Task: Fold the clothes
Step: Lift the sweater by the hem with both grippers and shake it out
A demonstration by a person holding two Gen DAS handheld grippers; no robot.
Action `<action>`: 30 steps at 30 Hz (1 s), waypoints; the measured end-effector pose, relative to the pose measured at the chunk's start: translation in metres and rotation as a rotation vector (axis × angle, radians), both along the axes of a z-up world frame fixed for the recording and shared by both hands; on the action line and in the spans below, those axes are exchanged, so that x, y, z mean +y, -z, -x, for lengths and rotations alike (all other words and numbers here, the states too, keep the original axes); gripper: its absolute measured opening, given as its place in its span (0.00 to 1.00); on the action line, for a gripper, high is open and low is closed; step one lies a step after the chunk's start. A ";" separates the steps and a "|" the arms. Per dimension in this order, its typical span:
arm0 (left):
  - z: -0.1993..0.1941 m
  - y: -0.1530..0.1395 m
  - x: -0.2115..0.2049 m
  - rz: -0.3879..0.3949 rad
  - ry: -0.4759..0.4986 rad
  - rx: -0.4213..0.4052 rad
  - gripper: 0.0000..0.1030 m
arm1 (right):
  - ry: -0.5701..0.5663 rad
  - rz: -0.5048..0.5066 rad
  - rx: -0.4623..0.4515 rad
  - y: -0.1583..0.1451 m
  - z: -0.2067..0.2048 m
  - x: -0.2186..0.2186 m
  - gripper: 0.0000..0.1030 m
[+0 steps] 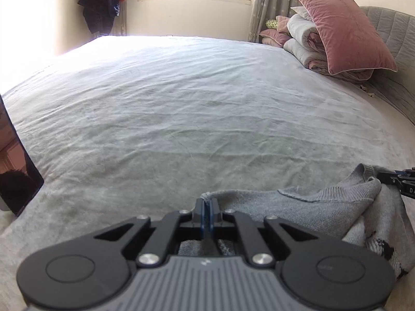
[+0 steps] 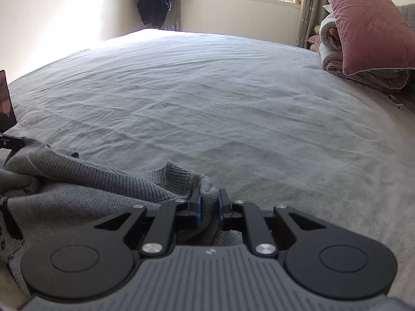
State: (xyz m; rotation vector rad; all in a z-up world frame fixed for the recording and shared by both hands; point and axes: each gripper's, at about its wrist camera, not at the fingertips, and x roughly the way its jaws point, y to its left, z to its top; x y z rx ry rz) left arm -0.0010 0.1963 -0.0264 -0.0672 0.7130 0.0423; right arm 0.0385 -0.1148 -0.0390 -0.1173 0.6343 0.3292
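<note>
A grey knitted sweater (image 1: 324, 207) with dark markings lies bunched at the near edge of the bed. In the left wrist view my left gripper (image 1: 206, 204) is shut on a thin edge of the knit, which pokes up between the blue pads. In the right wrist view my right gripper (image 2: 209, 204) is shut on a thicker bunch of the sweater (image 2: 77, 199) near its ribbed collar, and the fabric fills the gap between the pads. Each gripper's tip shows in the other's view, the right one (image 1: 399, 181) and the left one (image 2: 10, 141), with the sweater stretched between them.
The pale grey bed sheet (image 1: 181, 103) spreads out wide ahead. A pink pillow (image 1: 345, 31) leans on a folded quilt (image 1: 303, 41) at the far right by the headboard. A dark screen (image 1: 15, 176) stands at the left edge. Dark clothes (image 1: 103, 0) hang beside the window.
</note>
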 end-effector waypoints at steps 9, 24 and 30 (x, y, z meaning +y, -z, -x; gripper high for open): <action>-0.035 -0.006 -0.023 -0.216 -0.071 -0.093 0.03 | 0.093 0.033 -0.144 -0.016 -0.009 0.020 0.13; -0.146 -0.030 -0.056 -0.294 -0.060 -0.178 0.03 | 0.190 0.116 -0.247 -0.052 -0.098 -0.009 0.12; -0.196 -0.022 -0.067 -0.354 -0.065 -0.193 0.03 | 0.216 0.153 -0.280 -0.050 -0.146 -0.004 0.12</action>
